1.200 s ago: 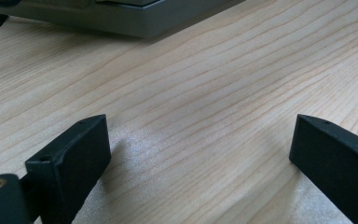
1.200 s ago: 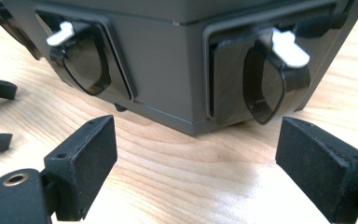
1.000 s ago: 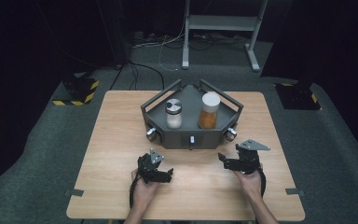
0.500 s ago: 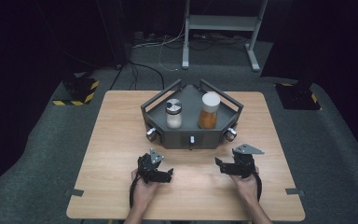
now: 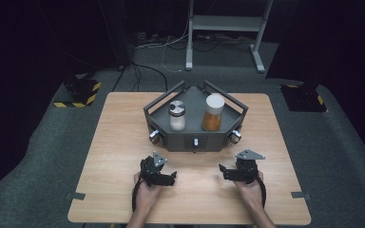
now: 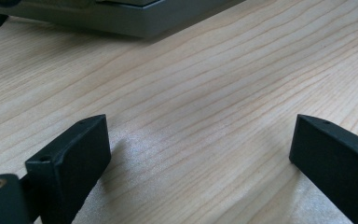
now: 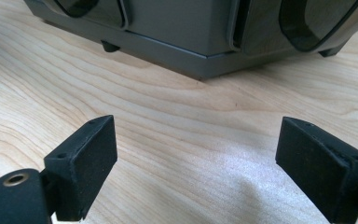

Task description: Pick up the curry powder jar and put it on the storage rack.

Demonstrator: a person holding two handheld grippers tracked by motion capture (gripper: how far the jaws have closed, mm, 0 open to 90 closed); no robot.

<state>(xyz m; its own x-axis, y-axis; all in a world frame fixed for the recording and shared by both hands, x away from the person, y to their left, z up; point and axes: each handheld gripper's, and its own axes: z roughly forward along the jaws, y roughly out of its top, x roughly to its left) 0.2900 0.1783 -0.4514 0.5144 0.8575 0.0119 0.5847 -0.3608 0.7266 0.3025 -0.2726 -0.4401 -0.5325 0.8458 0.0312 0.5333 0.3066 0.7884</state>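
The right gripper (image 5: 224, 172), jaws apart and holding nothing, now sits slightly nearer the person and a little further left on the table (image 5: 123, 137) than a second ago.

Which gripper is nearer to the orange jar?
Right. The right gripper sits just below the orange jar; the left gripper lies farther off, lower left.

Dark room, grey carpet (image 5: 43, 156), wooden table (image 5: 119, 142)
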